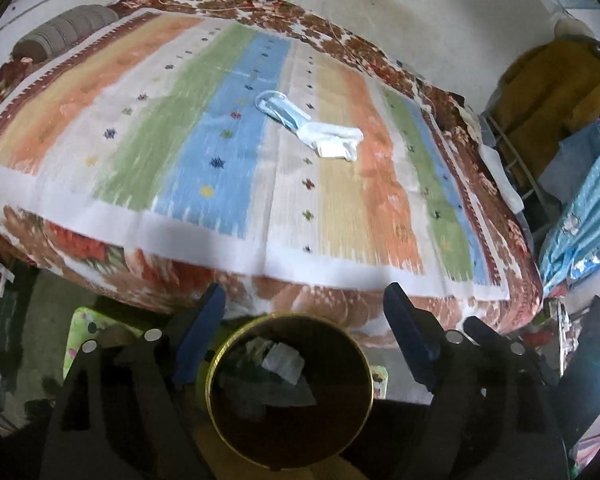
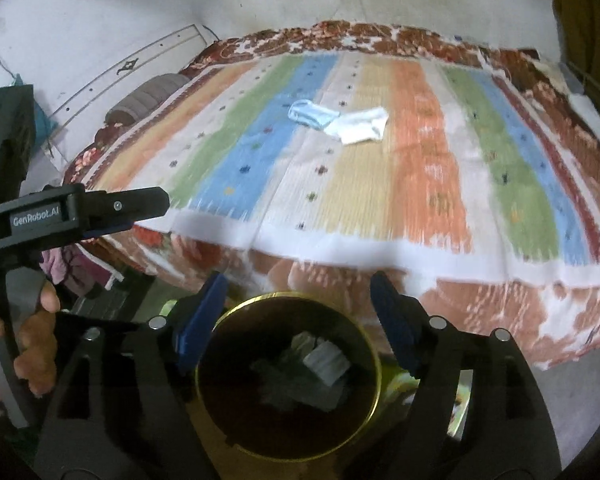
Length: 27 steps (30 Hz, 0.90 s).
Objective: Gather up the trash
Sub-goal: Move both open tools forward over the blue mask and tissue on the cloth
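Two pieces of trash lie mid-bed on the striped blanket [image 1: 220,152], touching: a blue face mask [image 1: 278,110] and a white wad [image 1: 334,140], their line running slantwise toward the bed's right edge. Grabbing one may drag the other off. Both my left tongs [image 1: 300,336] and right tongs [image 2: 296,320] gape empty over the bin [image 2: 374,352].

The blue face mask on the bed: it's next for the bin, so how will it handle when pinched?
The face mask looks thin and crumpled, so probably floppy and light. Its ear loop may dangle or snag. It overlaps the white tissue, which might drag along.
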Available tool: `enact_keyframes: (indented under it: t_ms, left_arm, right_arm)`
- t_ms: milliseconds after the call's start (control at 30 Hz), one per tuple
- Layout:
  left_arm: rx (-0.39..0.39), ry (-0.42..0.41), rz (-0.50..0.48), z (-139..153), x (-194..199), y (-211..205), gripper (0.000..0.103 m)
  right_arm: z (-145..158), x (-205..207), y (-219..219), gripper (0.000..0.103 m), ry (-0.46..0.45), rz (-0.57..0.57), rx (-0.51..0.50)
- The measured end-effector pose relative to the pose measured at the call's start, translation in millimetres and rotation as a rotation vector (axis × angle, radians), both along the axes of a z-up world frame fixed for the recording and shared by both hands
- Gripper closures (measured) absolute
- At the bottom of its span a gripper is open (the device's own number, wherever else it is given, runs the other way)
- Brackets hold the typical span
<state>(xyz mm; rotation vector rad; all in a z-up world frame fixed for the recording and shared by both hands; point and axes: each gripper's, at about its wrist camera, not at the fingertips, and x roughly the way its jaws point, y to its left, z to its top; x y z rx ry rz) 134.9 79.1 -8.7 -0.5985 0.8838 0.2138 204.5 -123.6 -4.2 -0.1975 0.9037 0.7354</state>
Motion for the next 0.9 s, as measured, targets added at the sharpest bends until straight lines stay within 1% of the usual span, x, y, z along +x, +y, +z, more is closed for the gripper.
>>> enact_keyframes:
  t_ms: [67,100,133,167,200,267,333,567,767,800,833,867,900]
  left_arm:
    - [0.018,-0.004,0.012,4,9,7,0.016]
    - [0.026,-0.006,0.016,6,13,10,0.011]
    - [0.004,-0.024,0.027,7,18,16,0.007]
    - [-0.019,-0.029,0.036,7,20,20,0.006]
    - [-0.043,-0.023,0.047,4,24,24,0.006]
    - [-0.062,-0.003,0.064,-1,34,32,0.006]
    - [-0.054,0.01,0.07,-3,44,38,0.006]
    - [-0.053,0.014,0.046,-10,79,50,0.006]
    - [-0.024,0.019,0.033,-23,112,68,0.006]
    - [-0.037,0.009,0.027,-25,117,72,0.006]
    - [-0.088,-0.03,0.023,-28,121,78,0.006]
    - [-0.114,-0.045,0.024,-31,126,82,0.006]
    - [-0.125,-0.05,0.027,-34,130,86,0.006]
  right_arm:
    - [4,11,5,0.028,-0.009,-0.001,0.004]
    - [6,15,7,0.024,-0.012,-0.002,0.007]
    - [8,20,9,0.021,-0.02,-0.002,0.012]
    - [10,23,11,0.013,-0.024,-0.003,0.014]
    - [13,29,12,0.009,-0.034,-0.003,0.016]
    - [18,38,13,0.009,-0.046,-0.008,0.018]
    - [22,46,13,0.009,-0.048,-0.003,0.025]
    - [25,73,18,0.009,-0.011,-0.008,0.063]
    - [19,97,28,0.009,0.039,-0.005,0.087]
    - [17,104,30,0.009,0.045,-0.007,0.087]
    - [15,109,32,0.009,0.047,-0.009,0.084]
    - [13,115,35,0.009,0.047,-0.015,0.078]
    - [10,122,37,0.009,0.045,-0.021,0.071]
